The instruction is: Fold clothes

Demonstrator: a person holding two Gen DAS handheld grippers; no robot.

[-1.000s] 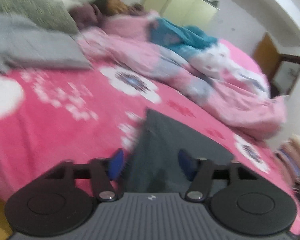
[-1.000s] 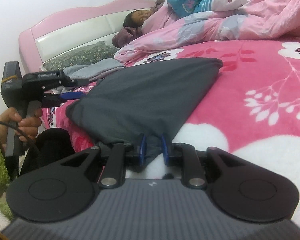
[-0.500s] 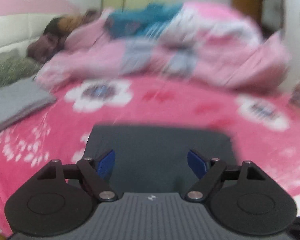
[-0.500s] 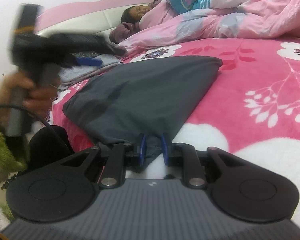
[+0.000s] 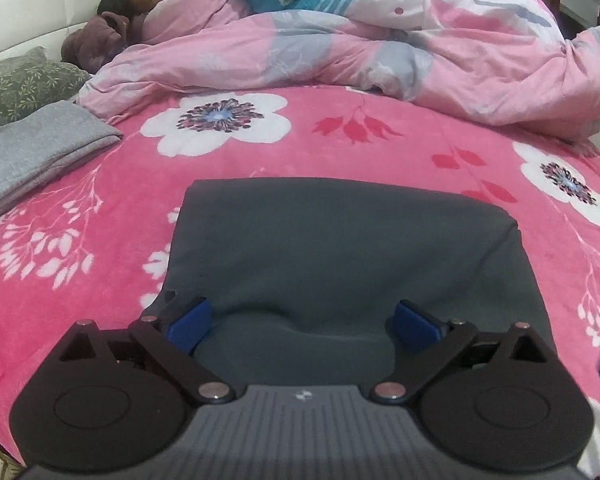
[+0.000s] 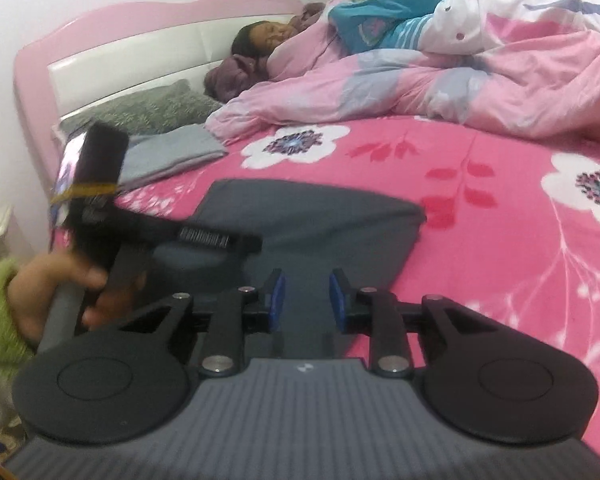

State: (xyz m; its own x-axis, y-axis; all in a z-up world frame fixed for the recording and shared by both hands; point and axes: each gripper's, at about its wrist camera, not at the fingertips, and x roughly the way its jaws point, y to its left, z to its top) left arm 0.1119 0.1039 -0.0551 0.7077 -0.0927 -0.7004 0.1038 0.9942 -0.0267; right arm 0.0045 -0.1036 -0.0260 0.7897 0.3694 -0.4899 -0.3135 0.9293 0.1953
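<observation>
A dark grey garment (image 5: 340, 248) lies folded flat on the pink flowered bedspread (image 5: 80, 240), near the bed's front edge. My left gripper (image 5: 303, 326) hovers low over its near edge. Its jaws are still opening and stand wide, and its blue pads (image 5: 188, 326) touch nothing, with only cloth lying below them. In the right wrist view the same garment (image 6: 340, 220) spreads ahead of my right gripper (image 6: 307, 297). Its jaws are opening a little, and the pads (image 6: 337, 296) stand apart above the cloth, pinching nothing. A hand (image 6: 60, 286) holds the left tool at the left.
A folded light grey cloth (image 5: 32, 152) lies at the left beside a green patterned pillow (image 5: 16, 84). A person lies under a bunched pink quilt (image 5: 380, 60) across the far side of the bed. The pink and white headboard (image 6: 120, 56) stands at the back left.
The left gripper swung round to face the garment squarely and its jaws spread wide. The right gripper let go of the garment's corner, its jaws parted and it rose.
</observation>
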